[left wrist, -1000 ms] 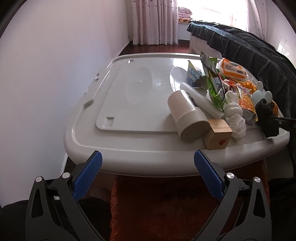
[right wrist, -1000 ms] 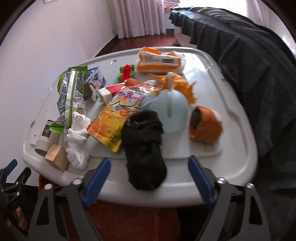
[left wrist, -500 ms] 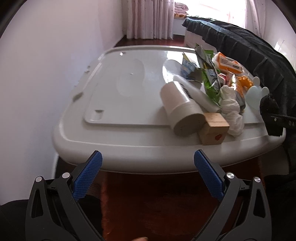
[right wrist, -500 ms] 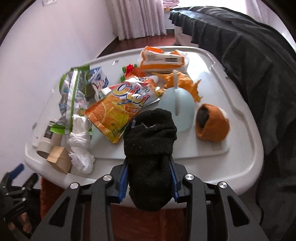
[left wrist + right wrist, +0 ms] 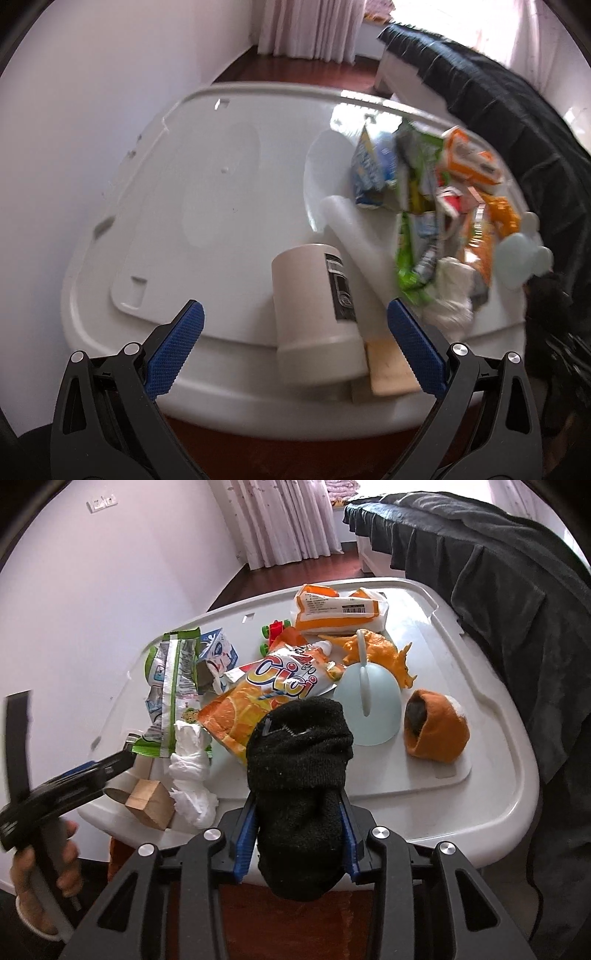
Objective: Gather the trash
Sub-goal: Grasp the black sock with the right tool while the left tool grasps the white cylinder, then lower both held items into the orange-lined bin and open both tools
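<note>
Since a second ago the right tool (image 5: 300,834) has closed its blue pads on the black sock (image 5: 299,775) and lifted it off the bench (image 5: 491,794); the sock now hangs between the pads, its cuff flopped forward above them. Meanwhile the left tool (image 5: 291,343) has moved in closer to the bench (image 5: 221,184), jaws still wide and holding nothing. Just ahead of the left tool, between its pads, lies a white roll (image 5: 314,314) on its side, with a wooden block (image 5: 388,373) touching it on the right. Beyond the right tool's sock lie an orange juice pouch (image 5: 273,698), a crumpled white tissue (image 5: 190,771) to the left, a pale blue dome (image 5: 369,705) and an orange sock (image 5: 436,731) to the right.
</note>
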